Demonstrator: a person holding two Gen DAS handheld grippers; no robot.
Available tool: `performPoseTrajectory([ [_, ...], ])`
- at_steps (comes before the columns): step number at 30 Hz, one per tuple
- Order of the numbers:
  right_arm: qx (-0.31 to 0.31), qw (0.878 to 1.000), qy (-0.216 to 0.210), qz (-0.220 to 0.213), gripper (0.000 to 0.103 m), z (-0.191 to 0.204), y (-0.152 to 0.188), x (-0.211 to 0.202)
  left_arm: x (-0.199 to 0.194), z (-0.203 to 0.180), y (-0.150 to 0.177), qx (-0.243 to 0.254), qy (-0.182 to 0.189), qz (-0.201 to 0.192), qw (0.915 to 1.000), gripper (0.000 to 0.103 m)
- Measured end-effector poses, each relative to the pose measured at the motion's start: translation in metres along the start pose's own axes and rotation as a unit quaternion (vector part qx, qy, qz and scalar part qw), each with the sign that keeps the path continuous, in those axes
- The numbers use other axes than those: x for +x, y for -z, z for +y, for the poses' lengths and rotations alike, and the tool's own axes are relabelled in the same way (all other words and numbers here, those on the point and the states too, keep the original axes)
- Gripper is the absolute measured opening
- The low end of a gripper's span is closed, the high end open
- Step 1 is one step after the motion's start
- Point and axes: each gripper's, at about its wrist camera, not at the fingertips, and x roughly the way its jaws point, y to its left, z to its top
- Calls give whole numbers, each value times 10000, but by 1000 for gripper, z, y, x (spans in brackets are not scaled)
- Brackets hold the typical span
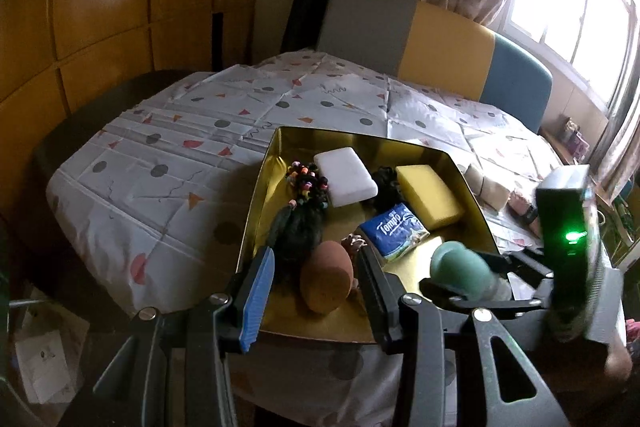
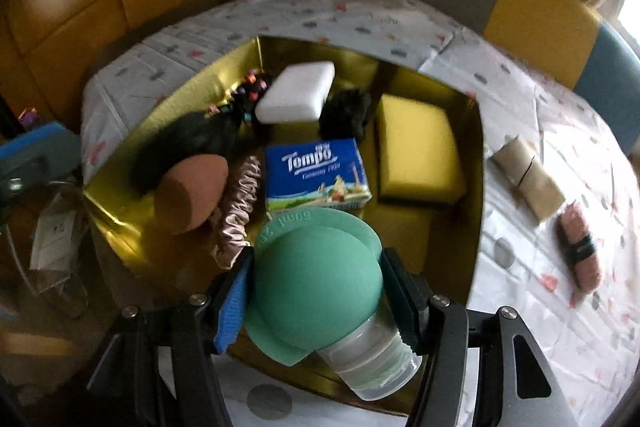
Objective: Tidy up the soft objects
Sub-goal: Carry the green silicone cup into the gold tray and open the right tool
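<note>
- My right gripper [image 2: 316, 291] pinches a green silicone piece with a clear cup [image 2: 320, 287] over the gold tray's [image 2: 478, 187] near edge.
- My left gripper [image 1: 316, 283] stands spread, nothing between the pads, above the near-left rim.
- In the tray, near to far: brown sponge [image 2: 192, 193], pink scrunchie [image 2: 240, 207], tissue pack [image 2: 316, 175], yellow sponge [image 2: 416, 151], white block [image 2: 296, 91].
- Right of the tray, on the cloth: beige rolls [image 2: 528, 179] and a blurred pink item, possibly yarn [image 2: 580, 251].
</note>
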Motion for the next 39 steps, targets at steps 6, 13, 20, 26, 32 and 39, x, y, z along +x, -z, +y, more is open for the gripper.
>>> performPoseTrajectory([
  [6, 206, 9996, 2, 178, 69, -1, 1, 18, 1, 0, 2, 26, -24, 17, 10000, 43],
  [13, 212, 9997, -46, 138, 75, 4, 7, 21, 3, -4, 5, 74, -37, 70, 9999, 43],
  [20, 430, 9989, -206, 37, 75, -3, 11, 17, 4, -10, 7, 165, -74, 98, 9998, 43],
  [26, 623, 9976, -300, -75, 75, -11, 11, 10, 4, -15, 8, 233, -101, 111, 9996, 43],
  [32, 703, 9968, -332, -210, 76, -16, 14, 3, 4, -18, 8, 271, -131, 139, 9995, 43],
  [39, 804, 9944, -329, -602, 80, -25, 9, -18, 10, -22, 11, 346, -158, 217, 9990, 43],
])
